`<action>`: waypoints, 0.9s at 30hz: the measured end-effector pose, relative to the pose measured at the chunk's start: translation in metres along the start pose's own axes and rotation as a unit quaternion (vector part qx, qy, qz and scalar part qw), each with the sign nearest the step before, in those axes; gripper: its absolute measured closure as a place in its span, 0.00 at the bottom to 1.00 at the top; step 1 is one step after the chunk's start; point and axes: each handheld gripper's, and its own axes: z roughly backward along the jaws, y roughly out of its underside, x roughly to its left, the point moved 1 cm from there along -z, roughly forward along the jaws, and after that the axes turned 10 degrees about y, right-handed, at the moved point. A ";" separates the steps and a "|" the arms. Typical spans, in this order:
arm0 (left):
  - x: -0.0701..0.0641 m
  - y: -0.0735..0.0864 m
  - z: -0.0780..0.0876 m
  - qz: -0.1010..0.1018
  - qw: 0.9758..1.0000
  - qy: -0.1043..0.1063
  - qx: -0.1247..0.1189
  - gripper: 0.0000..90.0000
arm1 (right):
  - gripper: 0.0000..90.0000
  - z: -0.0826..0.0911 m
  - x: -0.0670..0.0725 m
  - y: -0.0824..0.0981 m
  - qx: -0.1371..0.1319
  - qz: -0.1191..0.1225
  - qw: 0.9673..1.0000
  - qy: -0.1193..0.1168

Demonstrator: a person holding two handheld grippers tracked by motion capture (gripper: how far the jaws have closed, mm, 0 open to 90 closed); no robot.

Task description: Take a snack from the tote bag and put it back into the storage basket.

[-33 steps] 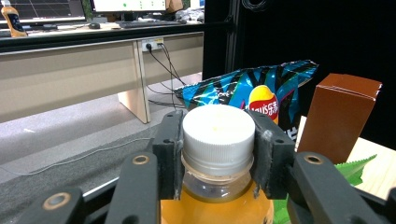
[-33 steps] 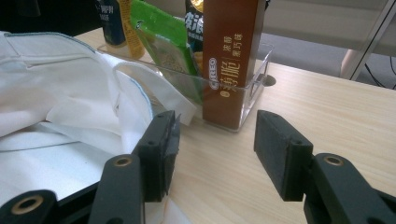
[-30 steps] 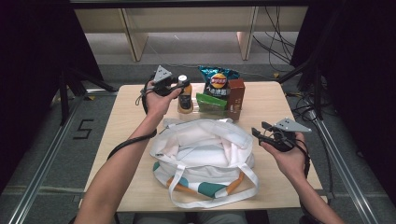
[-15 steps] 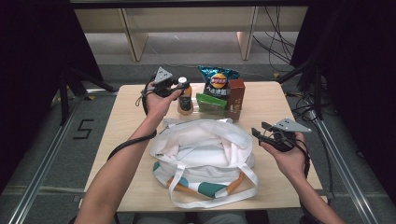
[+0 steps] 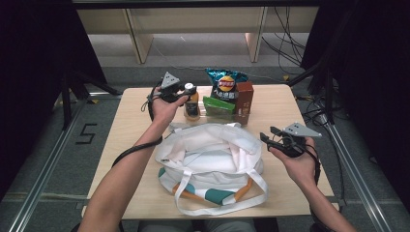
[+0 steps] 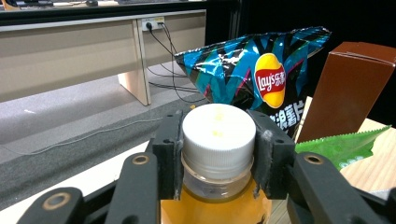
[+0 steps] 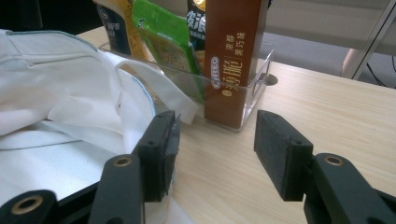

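Observation:
A bottle of orange drink (image 5: 192, 105) with a white cap (image 6: 218, 132) stands at the back of the table. My left gripper (image 6: 218, 154) is shut on the bottle, its pads pressing the cap from both sides; the same gripper (image 5: 180, 92) sits at the bottle's left in the high view. A blue chip bag (image 6: 254, 70) (image 5: 225, 83), a brown box (image 7: 233, 56) (image 5: 244, 101) and a green packet (image 7: 163, 44) stand in a clear tray (image 7: 252, 88). A white tote bag (image 5: 210, 159) lies open in the middle. My right gripper (image 7: 215, 151) (image 5: 270, 137) hovers open beside the tote's right edge, holding nothing.
The wooden table (image 5: 280, 104) has bare surface at its left and right sides. Beyond its far edge is grey floor with cables (image 5: 285, 43) and pale furniture legs (image 5: 138, 36). Dark stands and metal rails flank the table.

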 end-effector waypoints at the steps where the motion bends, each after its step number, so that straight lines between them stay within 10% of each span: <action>1: 0.000 0.000 0.000 0.000 1.000 0.000 0.000 0.65 | 0.55 0.000 0.001 0.000 0.002 -0.004 1.000 0.000; 27: 0.001 0.009 -0.004 0.005 1.000 0.001 0.022 0.65 | 0.55 0.000 -0.001 0.000 -0.004 0.005 1.000 -0.001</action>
